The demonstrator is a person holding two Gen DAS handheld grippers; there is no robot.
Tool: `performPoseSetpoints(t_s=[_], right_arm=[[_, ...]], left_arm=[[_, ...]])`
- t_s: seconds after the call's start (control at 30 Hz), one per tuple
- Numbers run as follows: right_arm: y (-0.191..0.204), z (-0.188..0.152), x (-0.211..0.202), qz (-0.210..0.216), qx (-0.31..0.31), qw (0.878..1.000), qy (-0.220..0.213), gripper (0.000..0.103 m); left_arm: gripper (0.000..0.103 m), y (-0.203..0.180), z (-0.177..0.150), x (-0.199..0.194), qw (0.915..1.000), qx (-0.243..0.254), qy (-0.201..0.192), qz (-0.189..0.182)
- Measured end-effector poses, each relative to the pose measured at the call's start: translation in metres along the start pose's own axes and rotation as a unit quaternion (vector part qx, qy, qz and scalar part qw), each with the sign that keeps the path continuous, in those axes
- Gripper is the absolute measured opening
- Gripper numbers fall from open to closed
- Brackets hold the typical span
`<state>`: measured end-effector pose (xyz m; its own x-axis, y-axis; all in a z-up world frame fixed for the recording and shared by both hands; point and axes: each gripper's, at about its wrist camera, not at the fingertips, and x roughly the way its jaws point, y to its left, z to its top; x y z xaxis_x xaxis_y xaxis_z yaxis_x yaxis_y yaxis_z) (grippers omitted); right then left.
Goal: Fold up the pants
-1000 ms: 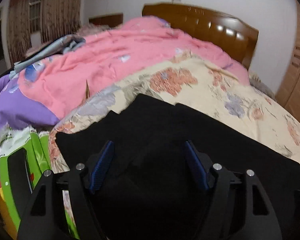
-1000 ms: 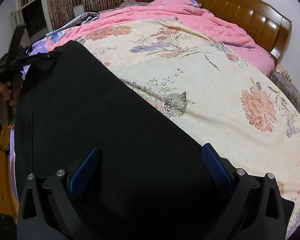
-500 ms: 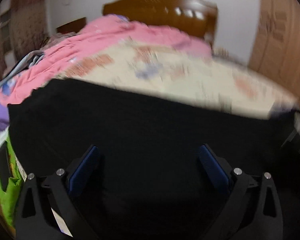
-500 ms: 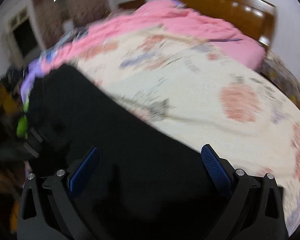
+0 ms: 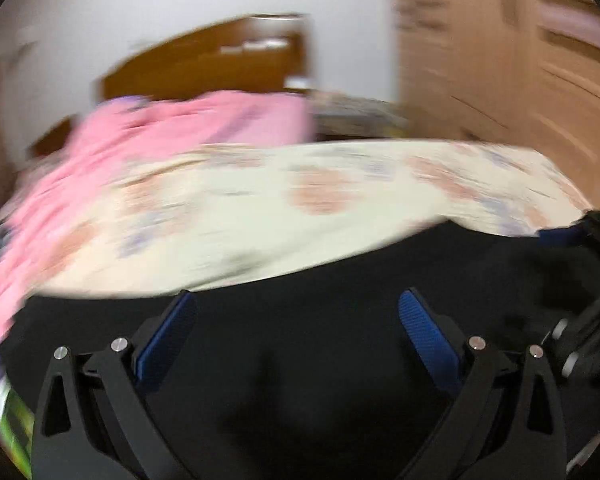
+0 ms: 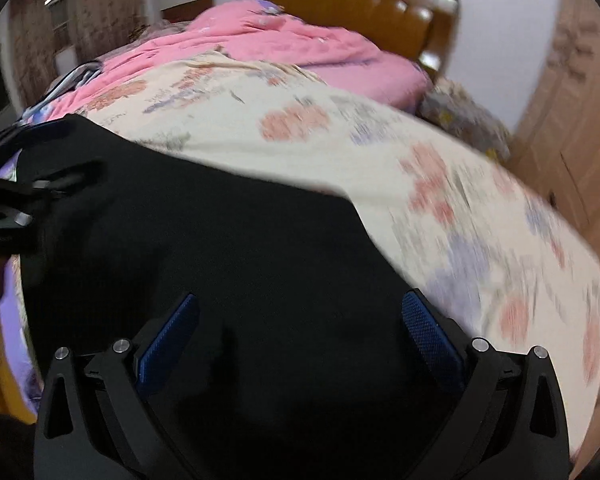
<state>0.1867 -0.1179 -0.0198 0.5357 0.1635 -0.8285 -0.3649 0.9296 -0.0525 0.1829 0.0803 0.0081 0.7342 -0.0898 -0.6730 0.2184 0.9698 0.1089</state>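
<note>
Bedroom setting w/ a wooden headboard (image 6: 352,0) behind a bed (image 6: 228,92) dressed in a cream floral sheet and a pink quilt (image 6: 284,44) bunched toward the head end. Black pants (image 6: 220,248) lay spread flat on the near part of the bed, one edge running diagonally across the sheet; both views were smeared, so fabric detail was hard to read.

Left claw (image 5: 298,320) had just been opening and stood spread wide over the dark cloth, nothing pinched between its blue pads (image 5: 168,336). Right claw (image 6: 298,322) was likewise spread wide above the pants, pads clear of fabric as far as could be told. Each claw showed at the edge of the other's view, so they were near opposite ends of the garment.

Risks, as a judgement: black-on-black hid the seams and layer edges, so a claw could easily pinch only the top layer and drag it crooked. Soft bedding gave under pressure, so the sheet might get caught along w/ the pants. Fast sweeps could also scuff the flat cloth into wrinkles, and the claws were close enough to clash if both went for the same edge
</note>
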Motion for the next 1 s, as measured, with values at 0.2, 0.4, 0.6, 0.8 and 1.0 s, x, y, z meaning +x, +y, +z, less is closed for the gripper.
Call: performPoseSetpoints(t_s=[0.2, 0.4, 0.6, 0.8, 1.0], right_arm=[[-0.051, -0.039, -0.001, -0.012, 0.062, 0.997, 0.036, 0.098], [-0.087, -0.087, -0.035, -0.037, 0.098, 0.994, 0.033, 0.098], [-0.078, -0.125, -0.06, -0.047, 0.025, 0.998, 0.026, 0.098], [-0.094, -0.157, -0.083, -0.034, 0.046, 0.998, -0.005, 0.099], [-0.084, -0.152, -0.087, -0.063, 0.043, 0.997, 0.02, 0.099]], left_arm=[[0.102, -0.062, 0.007, 0.084, 0.9949, 0.031, 0.077, -0.057], [0.102, -0.054, 0.004, 0.081, 0.9955, 0.027, 0.078, -0.048], [0.102, -0.056, 0.001, 0.086, 0.9954, 0.027, 0.079, -0.047], [0.102, -0.056, 0.002, 0.09, 0.9953, 0.027, 0.079, -0.049], [0.102, -0.056, 0.003, 0.092, 0.9952, 0.027, 0.08, -0.05]])
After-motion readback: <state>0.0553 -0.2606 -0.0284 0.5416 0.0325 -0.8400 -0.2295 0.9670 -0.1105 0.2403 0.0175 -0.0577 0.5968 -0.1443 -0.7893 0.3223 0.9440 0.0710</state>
